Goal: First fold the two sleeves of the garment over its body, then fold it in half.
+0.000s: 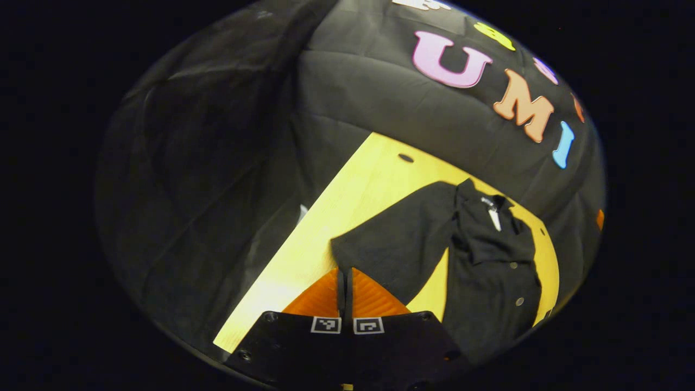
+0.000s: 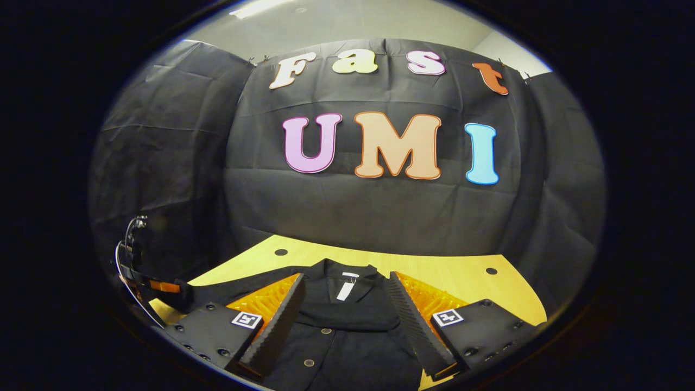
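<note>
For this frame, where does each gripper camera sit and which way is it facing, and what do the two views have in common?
Left gripper view: rides the left gripper, tilted, above the table's side edge, looking across at the garment's spread sleeve; its own orange jaws are closed together at the sleeve's end.
Right gripper view: rides the right gripper, low over the garment's front, facing the collar and booth wall; its own jaws stand wide open, and the left gripper shows far left.
Shared: the garment, its collar tag, the table.
</note>
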`<action>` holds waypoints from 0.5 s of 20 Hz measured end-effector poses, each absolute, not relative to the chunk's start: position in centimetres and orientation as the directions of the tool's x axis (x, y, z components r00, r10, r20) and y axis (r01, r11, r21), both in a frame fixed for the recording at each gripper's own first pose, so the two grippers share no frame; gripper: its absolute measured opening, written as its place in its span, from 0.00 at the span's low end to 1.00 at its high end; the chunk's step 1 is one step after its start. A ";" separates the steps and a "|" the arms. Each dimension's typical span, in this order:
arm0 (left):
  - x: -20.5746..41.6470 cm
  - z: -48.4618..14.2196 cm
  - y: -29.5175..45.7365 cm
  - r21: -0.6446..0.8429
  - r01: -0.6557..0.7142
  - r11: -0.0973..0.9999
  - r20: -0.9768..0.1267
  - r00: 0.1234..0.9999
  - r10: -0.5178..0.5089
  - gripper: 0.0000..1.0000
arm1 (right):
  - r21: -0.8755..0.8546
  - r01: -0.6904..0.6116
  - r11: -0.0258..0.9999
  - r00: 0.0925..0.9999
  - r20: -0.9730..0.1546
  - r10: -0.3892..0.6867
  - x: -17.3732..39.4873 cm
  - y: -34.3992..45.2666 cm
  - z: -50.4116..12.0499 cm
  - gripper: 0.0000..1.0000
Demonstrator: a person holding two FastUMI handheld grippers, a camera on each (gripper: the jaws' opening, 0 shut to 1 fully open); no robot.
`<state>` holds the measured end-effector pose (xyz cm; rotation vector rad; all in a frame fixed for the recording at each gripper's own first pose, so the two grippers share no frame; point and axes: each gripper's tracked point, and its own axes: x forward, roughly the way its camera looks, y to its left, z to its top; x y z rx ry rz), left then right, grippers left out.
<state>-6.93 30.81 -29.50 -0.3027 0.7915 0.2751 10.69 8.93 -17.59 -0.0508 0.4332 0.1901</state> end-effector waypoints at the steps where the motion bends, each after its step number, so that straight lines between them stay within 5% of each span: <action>1: -5.5 -27.9 30.0 -0.160 -0.315 0.936 -0.707 0.698 0.114 0.00 | -0.004 -0.200 0.980 0.883 -0.434 0.179 10.5 8.7 -17.8 0.98; 10: 4.6 -21.6 18.6 -0.157 -0.093 0.983 -0.586 0.810 -0.017 0.00 | 0.034 -0.179 0.983 0.886 -0.428 0.176 10.0 3.0 -18.1 0.99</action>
